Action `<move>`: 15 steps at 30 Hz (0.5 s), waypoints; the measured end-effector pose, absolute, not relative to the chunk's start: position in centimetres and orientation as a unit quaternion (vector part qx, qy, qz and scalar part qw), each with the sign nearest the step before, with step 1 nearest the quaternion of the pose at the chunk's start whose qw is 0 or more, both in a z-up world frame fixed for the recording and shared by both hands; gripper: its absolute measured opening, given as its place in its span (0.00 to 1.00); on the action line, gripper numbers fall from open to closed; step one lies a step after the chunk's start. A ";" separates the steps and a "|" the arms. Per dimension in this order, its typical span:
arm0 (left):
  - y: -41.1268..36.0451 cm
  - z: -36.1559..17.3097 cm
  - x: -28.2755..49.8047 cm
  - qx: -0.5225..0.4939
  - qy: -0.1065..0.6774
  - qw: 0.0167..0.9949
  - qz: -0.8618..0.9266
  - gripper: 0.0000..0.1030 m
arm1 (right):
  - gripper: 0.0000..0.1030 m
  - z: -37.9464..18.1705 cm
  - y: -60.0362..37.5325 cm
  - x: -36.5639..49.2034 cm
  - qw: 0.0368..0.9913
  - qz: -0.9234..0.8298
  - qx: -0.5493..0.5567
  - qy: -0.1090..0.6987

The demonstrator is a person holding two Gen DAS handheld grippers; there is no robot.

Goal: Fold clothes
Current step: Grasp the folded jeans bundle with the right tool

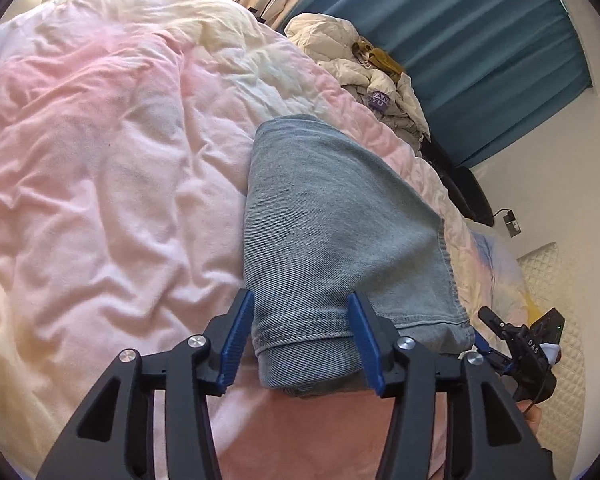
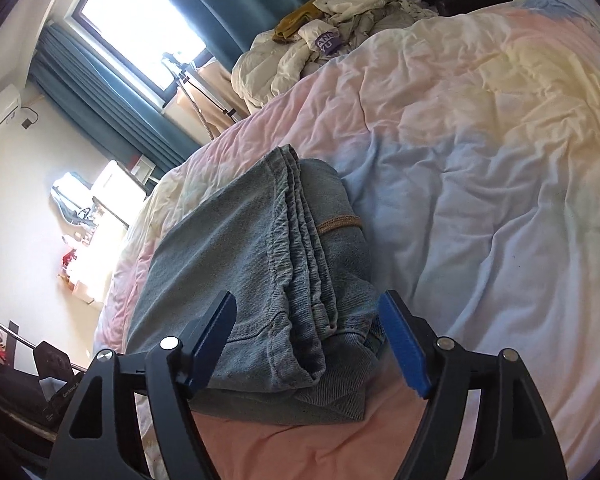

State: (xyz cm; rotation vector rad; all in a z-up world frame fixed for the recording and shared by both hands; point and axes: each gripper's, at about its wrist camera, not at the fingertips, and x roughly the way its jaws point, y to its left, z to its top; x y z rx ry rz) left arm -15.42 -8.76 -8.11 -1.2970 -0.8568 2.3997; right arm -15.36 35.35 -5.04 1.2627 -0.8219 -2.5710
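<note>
One folded pair of jeans (image 1: pixel 332 216) lies on the pastel duvet (image 1: pixel 112 152) between the parted fingers of left gripper (image 1: pixel 300 344) and right gripper (image 2: pixel 312 344); teal curtains (image 1: pixel 480 40) behind.

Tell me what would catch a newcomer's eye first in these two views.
The folded light-blue jeans lie in the middle of the pink, yellow and blue pastel quilt, with the left gripper and right gripper open at either side of their near end. Behind them, a heap of cream clothes sits against teal curtains.
</note>
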 end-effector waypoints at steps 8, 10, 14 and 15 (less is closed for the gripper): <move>-9.5 -10.4 -16.9 -0.479 -0.352 0.162 0.788 0.61 | 0.75 -8.1 33.1 -17.9 0.066 -0.858 0.465 -0.207; -9.5 -10.9 -17.1 -0.480 -0.363 0.166 0.781 0.64 | 0.76 -8.8 33.3 -18.2 0.067 -0.853 0.467 -0.224; -9.5 -11.7 -17.4 -0.480 -0.382 0.180 0.769 0.64 | 0.77 -10.2 34.4 -18.6 0.066 -0.833 0.473 -0.278; -9.5 -11.8 -17.4 -0.480 -0.386 0.182 0.766 0.64 | 0.78 -10.5 34.5 -18.6 0.066 -0.829 0.475 -0.288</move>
